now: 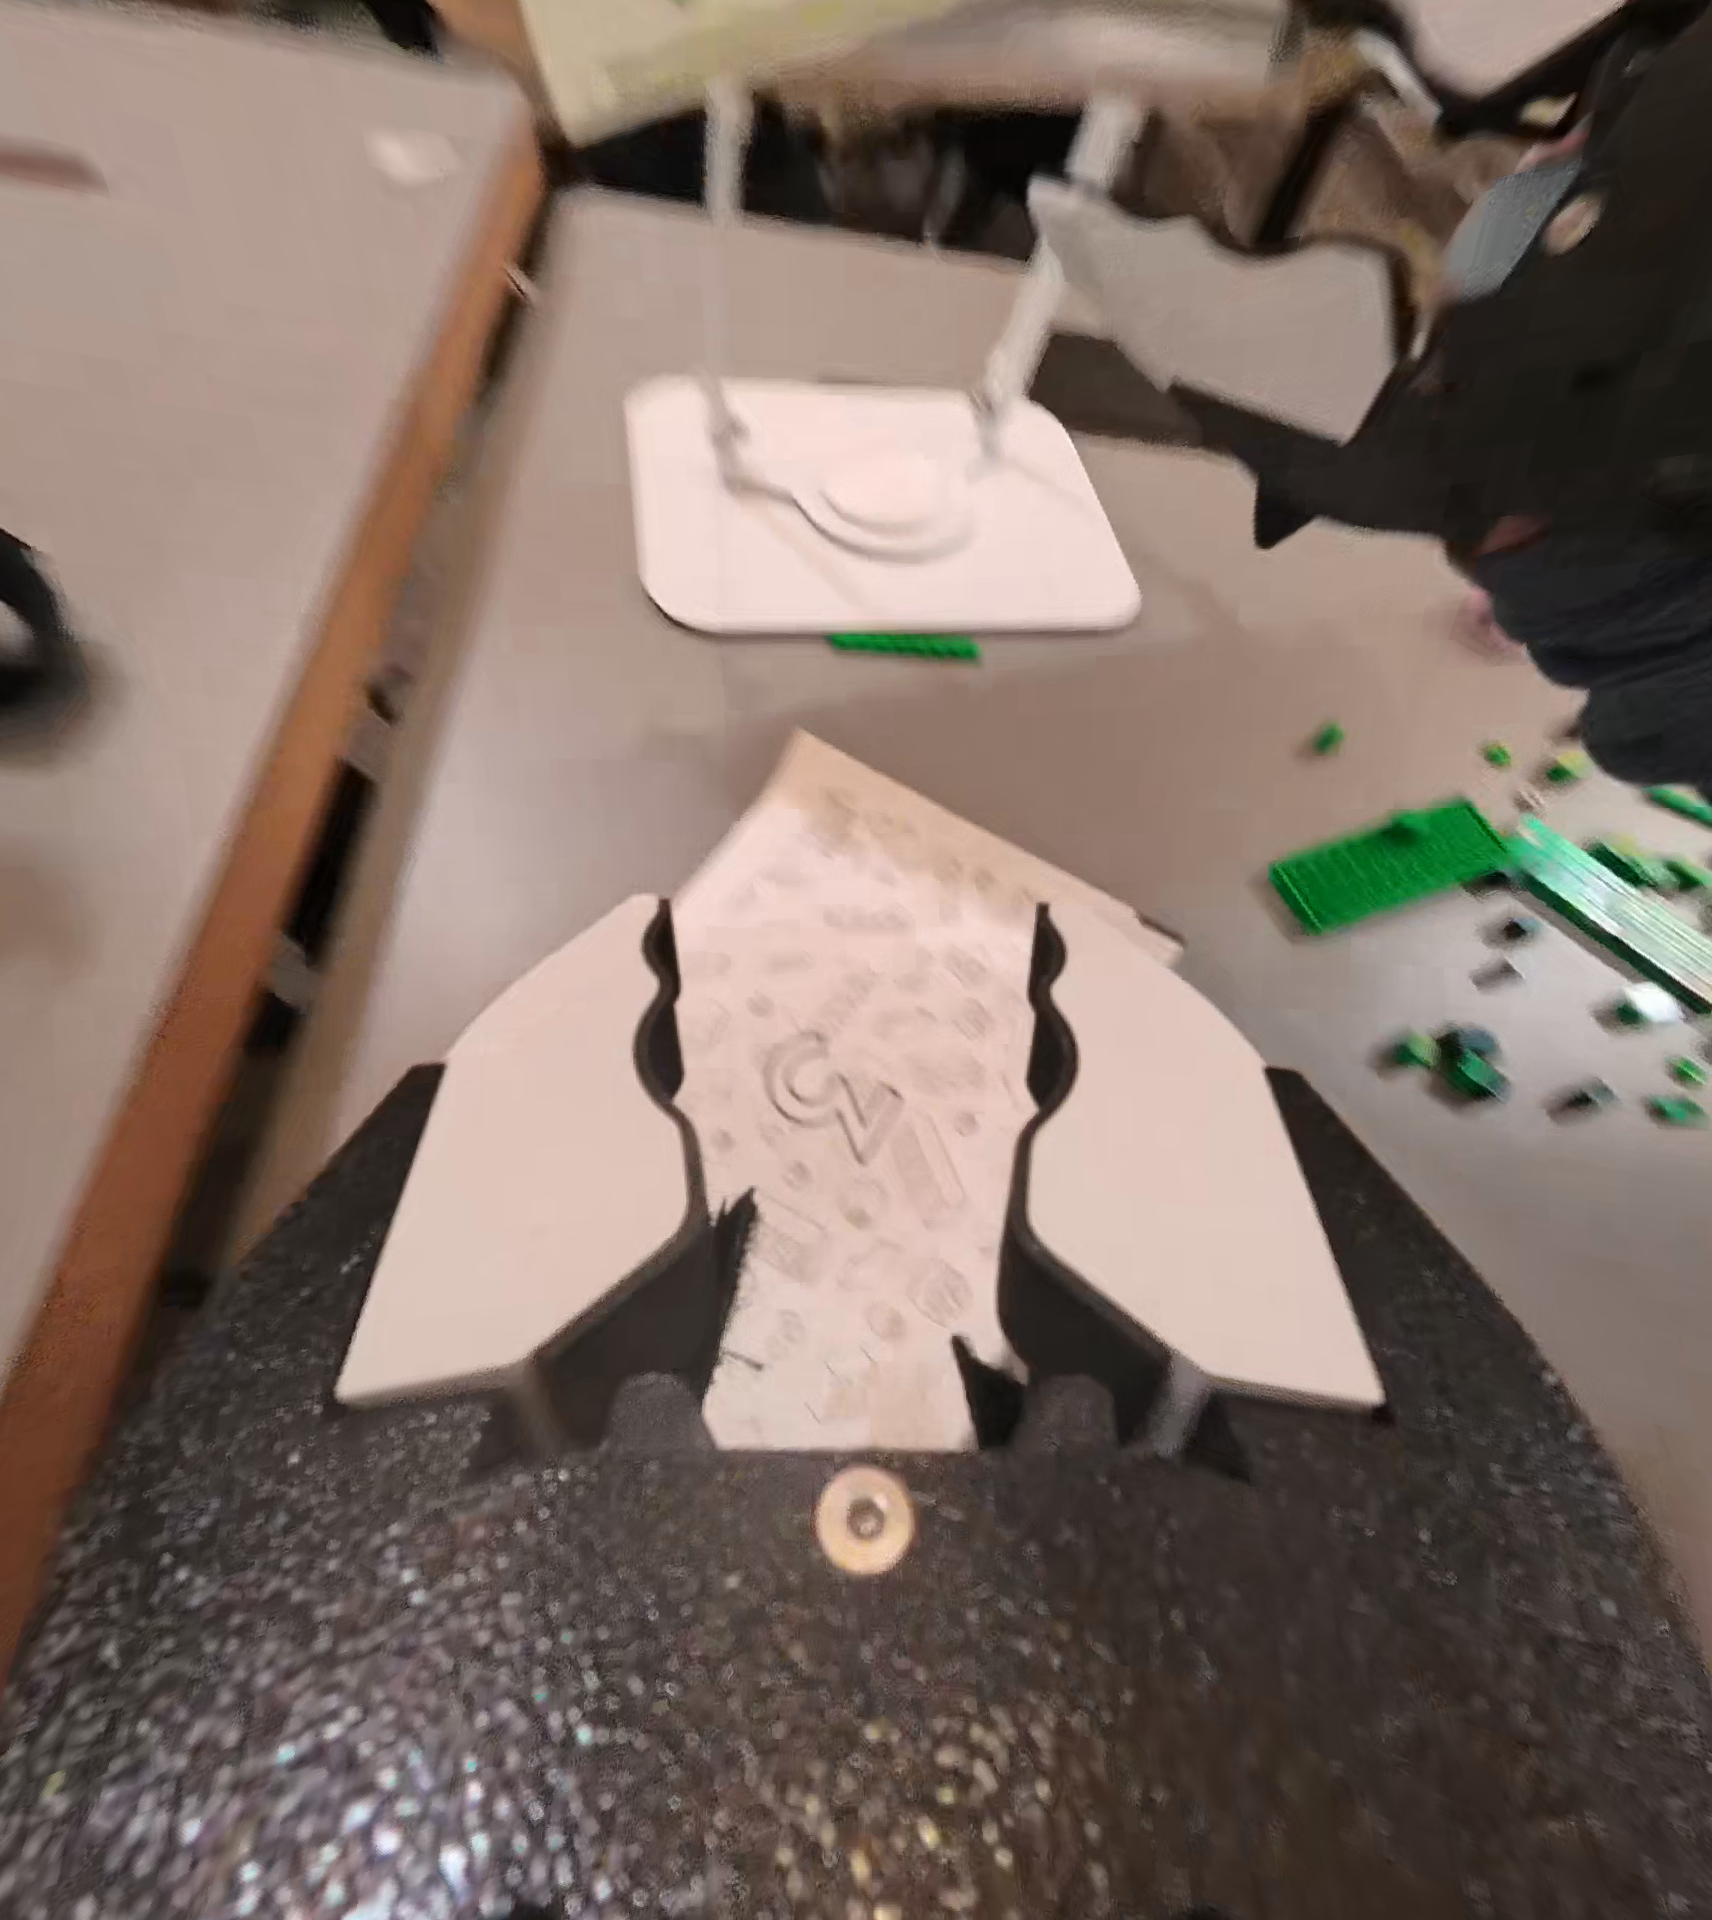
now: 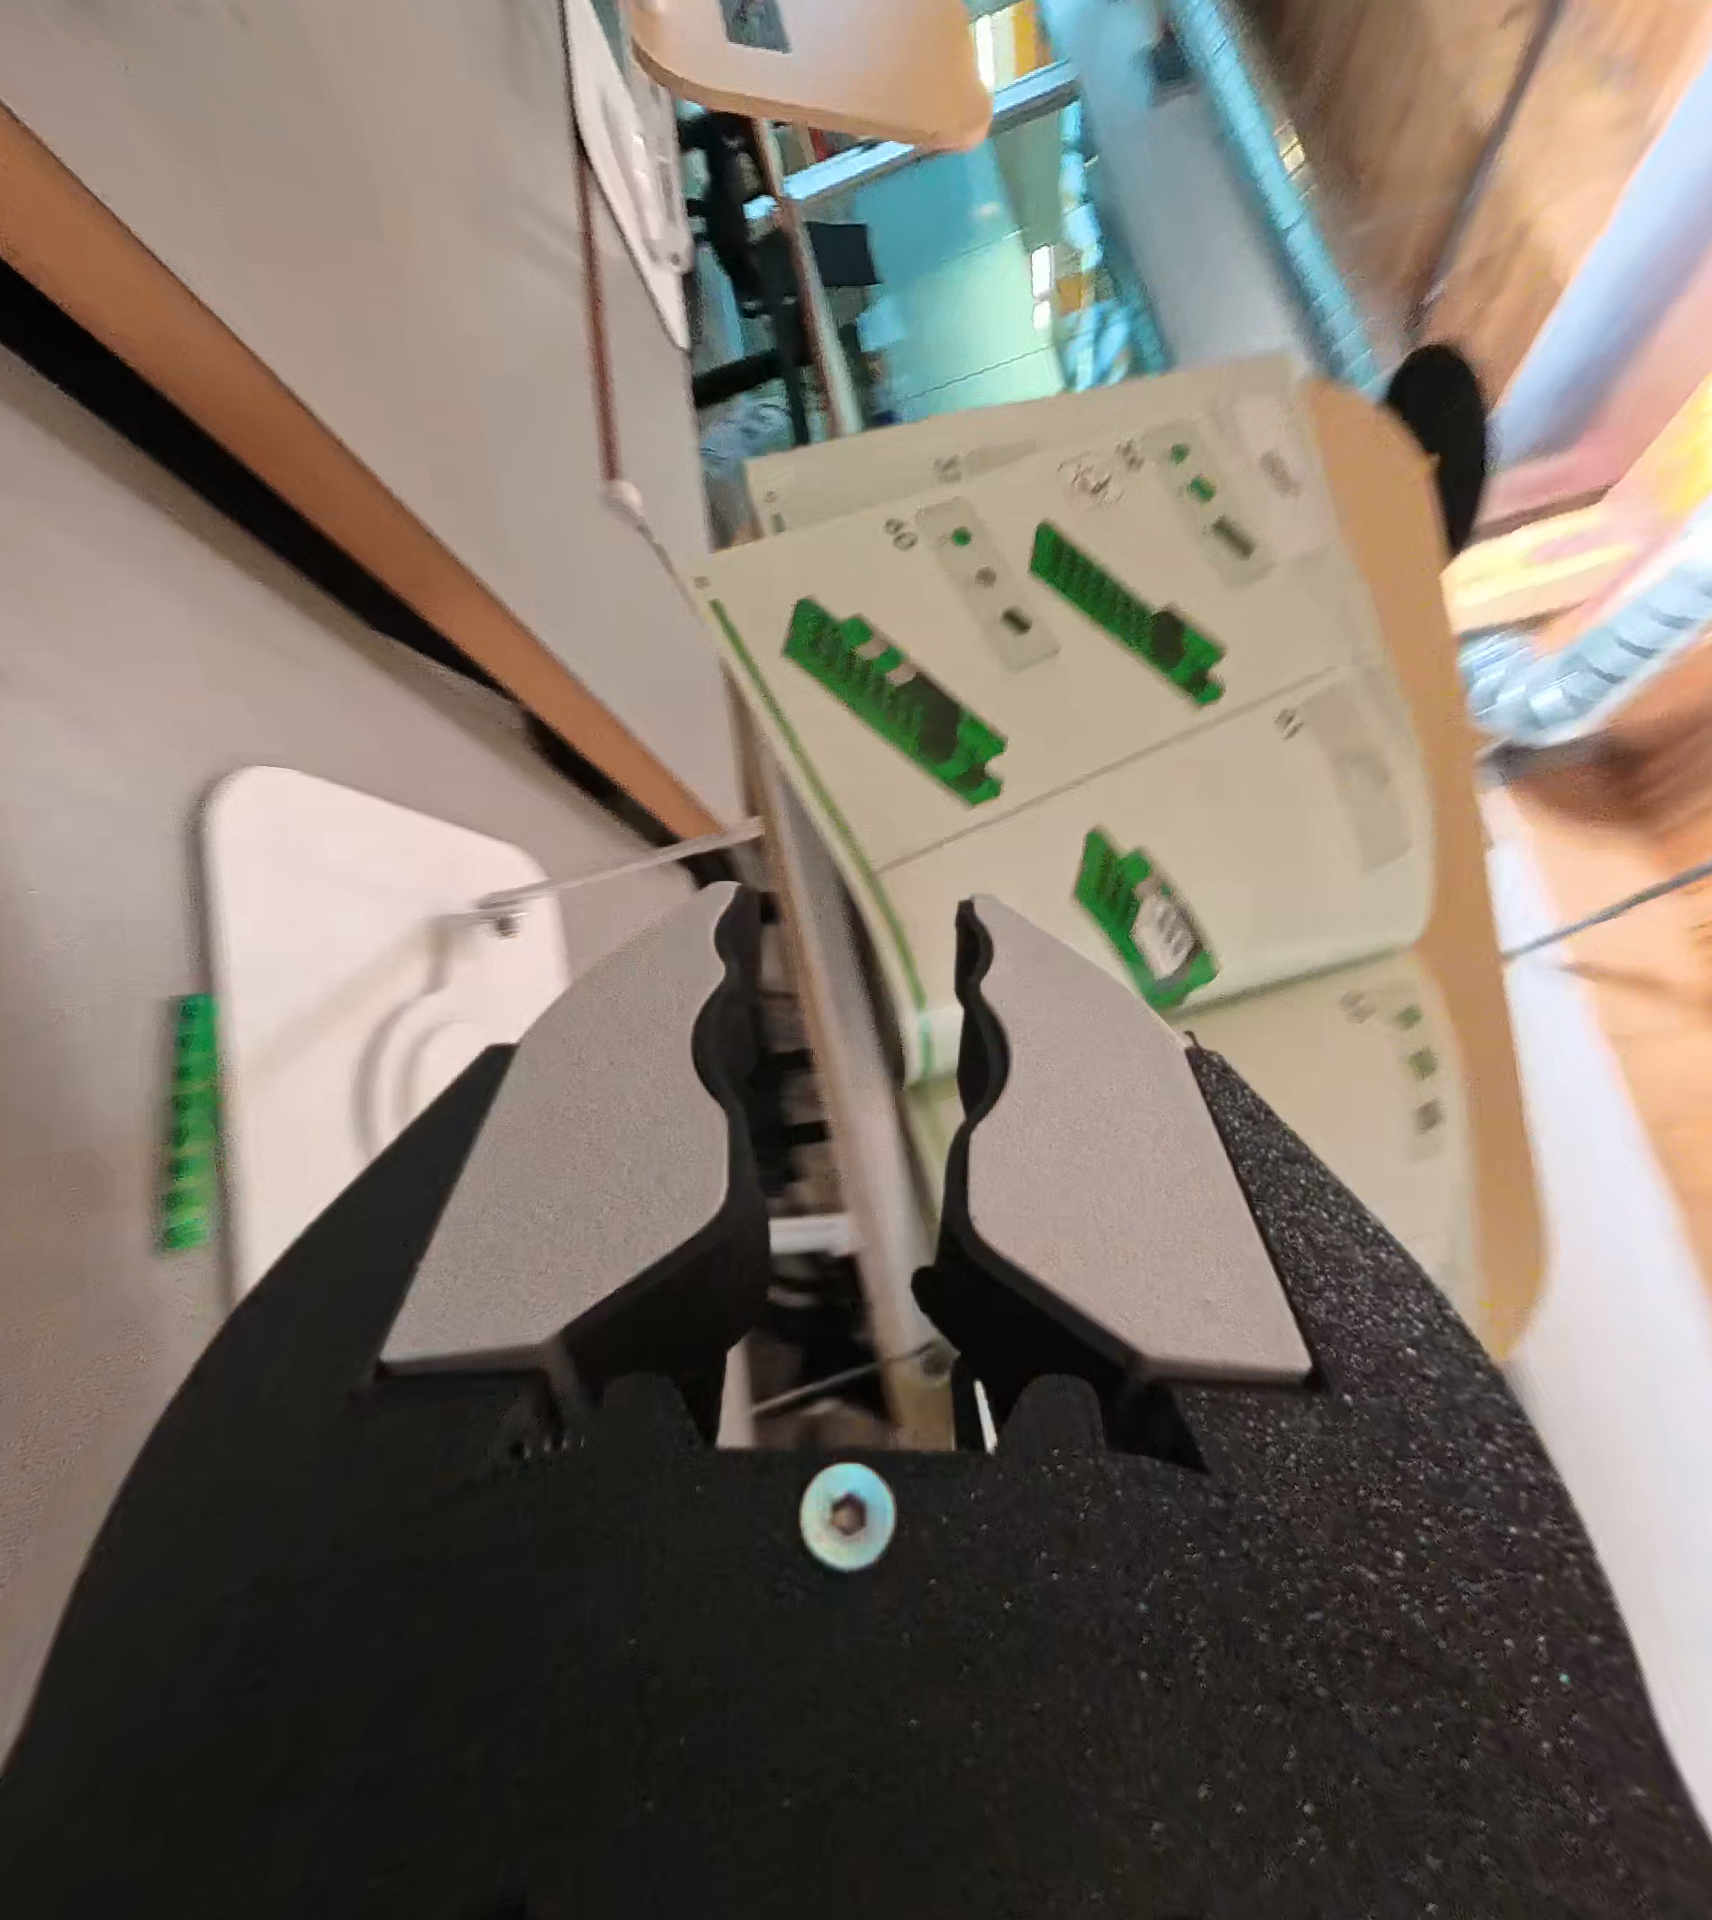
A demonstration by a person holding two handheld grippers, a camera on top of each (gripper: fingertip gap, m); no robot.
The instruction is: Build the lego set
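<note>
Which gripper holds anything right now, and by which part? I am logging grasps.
Neither. The left gripper is open above a printed paper bag. The right gripper is open at the instruction booklet.

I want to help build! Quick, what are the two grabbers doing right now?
Left gripper: open, holding nothing, above a white paper bag.
Right gripper: open, holding nothing, at the edge of the instruction booklet.

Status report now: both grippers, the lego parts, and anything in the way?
Left gripper open above a printed paper bag. Right gripper open at the instruction booklet on its white stand. Green lego pieces loose on table, untouched.
</note>
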